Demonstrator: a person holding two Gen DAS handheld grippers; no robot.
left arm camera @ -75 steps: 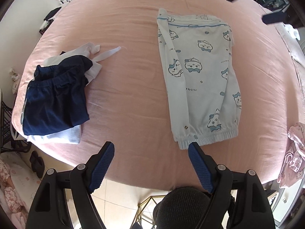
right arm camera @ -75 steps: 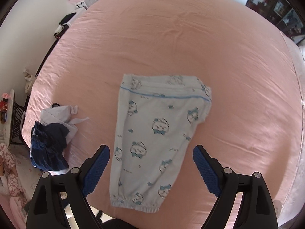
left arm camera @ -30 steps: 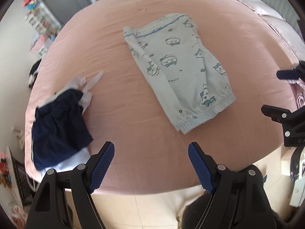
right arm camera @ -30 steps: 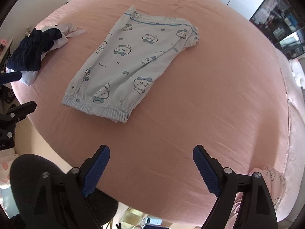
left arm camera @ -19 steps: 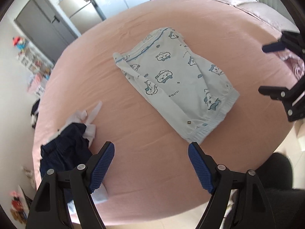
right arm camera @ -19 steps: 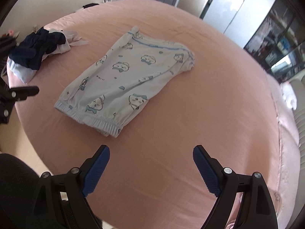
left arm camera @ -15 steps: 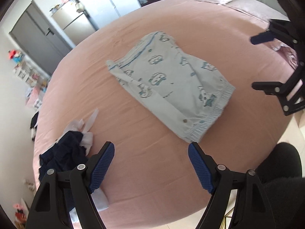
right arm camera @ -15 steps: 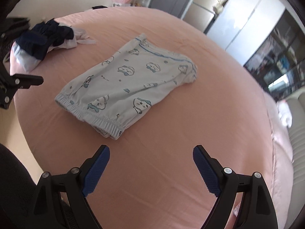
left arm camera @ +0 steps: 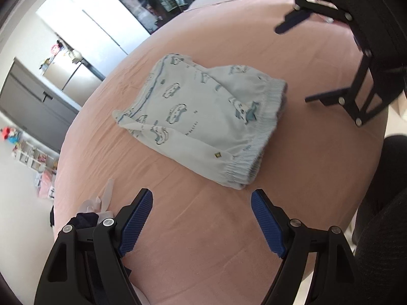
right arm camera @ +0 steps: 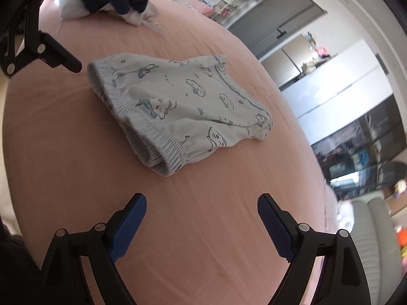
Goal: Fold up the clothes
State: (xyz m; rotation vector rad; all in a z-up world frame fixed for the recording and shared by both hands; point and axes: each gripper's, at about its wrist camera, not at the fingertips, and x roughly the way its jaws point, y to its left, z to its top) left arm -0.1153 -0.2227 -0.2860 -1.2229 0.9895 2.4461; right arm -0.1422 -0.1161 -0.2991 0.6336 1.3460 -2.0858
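Left gripper (left arm camera: pixel 201 218) spread wide above the pink bed (left arm camera: pixel 203 254), fingers (left arm camera: pixel 136 221) touching nothing. Farther in, between both grippers, folded light-blue printed pants (left arm camera: pixel 201 117) lying flat. Right gripper (right arm camera: pixel 202 226) likewise gaping, empty, cuffed end nearest.

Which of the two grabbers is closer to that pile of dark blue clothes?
Left. The left gripper hangs over the sheet with the dark blue clothes right beside its finger. The right gripper sits across the printed pants from that pile. Both are open.
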